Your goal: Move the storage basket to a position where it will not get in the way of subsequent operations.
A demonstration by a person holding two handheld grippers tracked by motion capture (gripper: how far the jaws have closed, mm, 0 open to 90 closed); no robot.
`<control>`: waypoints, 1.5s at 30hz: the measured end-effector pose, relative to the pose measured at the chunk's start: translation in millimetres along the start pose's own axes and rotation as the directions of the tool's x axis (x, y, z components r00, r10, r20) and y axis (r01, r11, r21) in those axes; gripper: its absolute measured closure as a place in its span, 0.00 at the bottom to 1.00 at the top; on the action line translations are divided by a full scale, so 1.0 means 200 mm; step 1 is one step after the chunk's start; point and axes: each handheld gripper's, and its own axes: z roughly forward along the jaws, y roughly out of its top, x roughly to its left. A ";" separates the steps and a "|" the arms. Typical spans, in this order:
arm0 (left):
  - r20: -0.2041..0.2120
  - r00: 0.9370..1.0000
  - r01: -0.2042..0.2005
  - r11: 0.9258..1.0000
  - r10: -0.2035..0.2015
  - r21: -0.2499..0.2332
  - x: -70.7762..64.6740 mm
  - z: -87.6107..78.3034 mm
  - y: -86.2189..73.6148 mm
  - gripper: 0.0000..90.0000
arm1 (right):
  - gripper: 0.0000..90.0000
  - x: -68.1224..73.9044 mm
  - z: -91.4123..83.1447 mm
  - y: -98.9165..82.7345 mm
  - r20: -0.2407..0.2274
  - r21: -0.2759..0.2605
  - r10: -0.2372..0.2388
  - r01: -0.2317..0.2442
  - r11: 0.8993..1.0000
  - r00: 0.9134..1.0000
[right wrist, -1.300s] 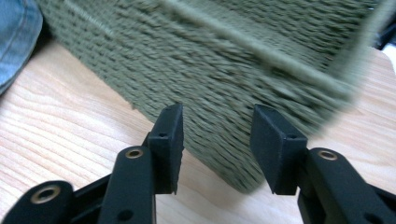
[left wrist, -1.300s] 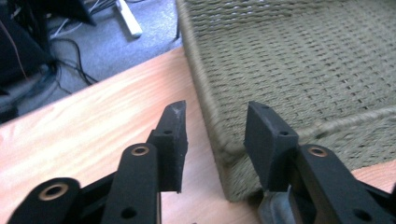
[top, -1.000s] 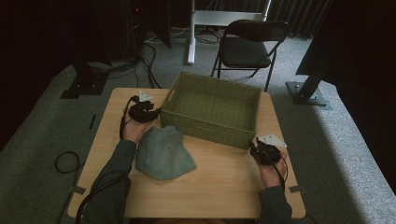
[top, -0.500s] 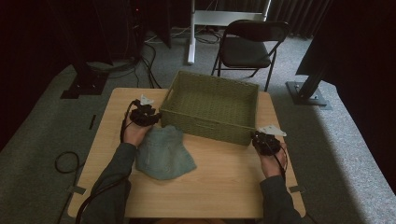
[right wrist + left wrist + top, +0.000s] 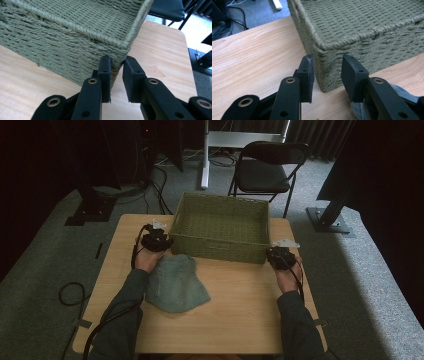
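Observation:
A green woven basket (image 5: 220,222) stands at the far middle of the wooden table (image 5: 245,315). My left gripper (image 5: 156,240) is at its near left corner. In the left gripper view the jaws (image 5: 327,60) straddle that corner of the basket (image 5: 362,22) and have just been closing, with the pads against the weave. My right gripper (image 5: 280,256) is at the near right corner. Its jaws (image 5: 116,62) have just closed and pinch that corner of the basket (image 5: 62,42). A blue denim cloth (image 5: 176,282) lies in front of the left gripper's hand.
A black folding chair (image 5: 270,170) stands behind the table. Cables (image 5: 70,292) and black stand bases lie on the grey carpet at the left. An edge of the denim cloth (image 5: 404,91) lies beside the left gripper's right jaw.
My right gripper has moved away from the table's near right edge up to the basket's near right corner and closed on it. The left gripper stayed at the left corner.

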 end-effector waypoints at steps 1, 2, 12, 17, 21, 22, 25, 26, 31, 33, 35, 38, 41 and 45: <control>-0.003 1.000 0.000 1.000 0.000 0.003 0.00 0.01 0.00 0.70 | 0.86 -0.01 0.02 0.01 -0.005 0.004 0.006 -0.006 1.000 1.000; -0.006 1.000 0.001 1.000 -0.001 0.006 0.00 0.01 0.00 0.70 | 0.86 -0.02 0.03 0.03 -0.012 0.008 0.017 -0.017 1.000 1.000; -0.031 0.999 0.035 0.999 -0.034 0.024 0.02 0.05 0.02 0.73 | 0.84 -0.06 0.16 0.12 -0.045 0.024 0.057 -0.056 0.998 0.997; -0.022 0.999 0.039 0.999 -0.038 0.024 0.03 0.05 0.02 0.73 | 0.83 -0.07 0.20 0.16 -0.041 0.046 0.047 -0.046 0.998 0.998; -0.016 0.999 0.037 0.999 -0.036 0.028 0.03 0.06 0.02 0.73 | 0.83 -0.08 0.21 0.16 -0.047 0.044 0.051 -0.049 0.998 0.998; -0.015 0.999 0.035 0.999 -0.035 0.030 0.04 0.06 0.02 0.73 | 0.82 -0.08 0.21 0.16 -0.048 0.044 0.054 -0.051 0.998 0.997; -0.013 0.999 0.034 0.999 -0.033 0.032 0.04 0.05 0.02 0.73 | 0.80 -0.08 0.21 0.16 -0.050 0.045 0.053 -0.051 0.998 0.997; -0.010 0.999 0.035 0.999 -0.035 0.032 0.04 0.05 0.02 0.73 | 0.78 -0.08 0.21 0.16 -0.050 0.046 0.055 -0.052 0.998 0.997; 0.000 0.999 0.034 0.999 -0.035 0.041 0.05 0.05 -0.02 0.72 | 0.71 -0.07 0.20 0.16 -0.067 0.058 0.058 -0.054 0.997 0.996; 0.001 0.999 0.037 0.998 -0.037 0.042 0.05 0.04 -0.03 0.71 | 0.68 -0.07 0.19 0.16 -0.074 0.057 0.055 -0.050 0.997 0.996; 0.002 0.999 0.034 0.999 -0.034 0.039 0.06 0.01 -0.04 0.71 | 0.65 -0.06 0.17 0.15 -0.098 0.043 0.059 -0.055 0.998 0.993; 0.003 0.999 0.040 0.999 -0.040 0.030 0.08 -0.02 -0.06 0.69 | 0.62 -0.05 0.14 0.13 -0.115 0.038 0.035 -0.031 0.999 0.993; 0.006 0.999 0.043 0.999 -0.043 0.018 0.10 -0.07 -0.08 0.68 | 0.62 -0.02 0.10 0.10 -0.118 0.029 0.011 -0.007 1.000 0.993; 0.033 0.997 0.072 0.997 -0.072 0.000 0.11 -0.13 -0.12 0.67 | 0.60 0.02 0.05 0.07 -0.125 0.033 -0.008 0.012 0.999 0.992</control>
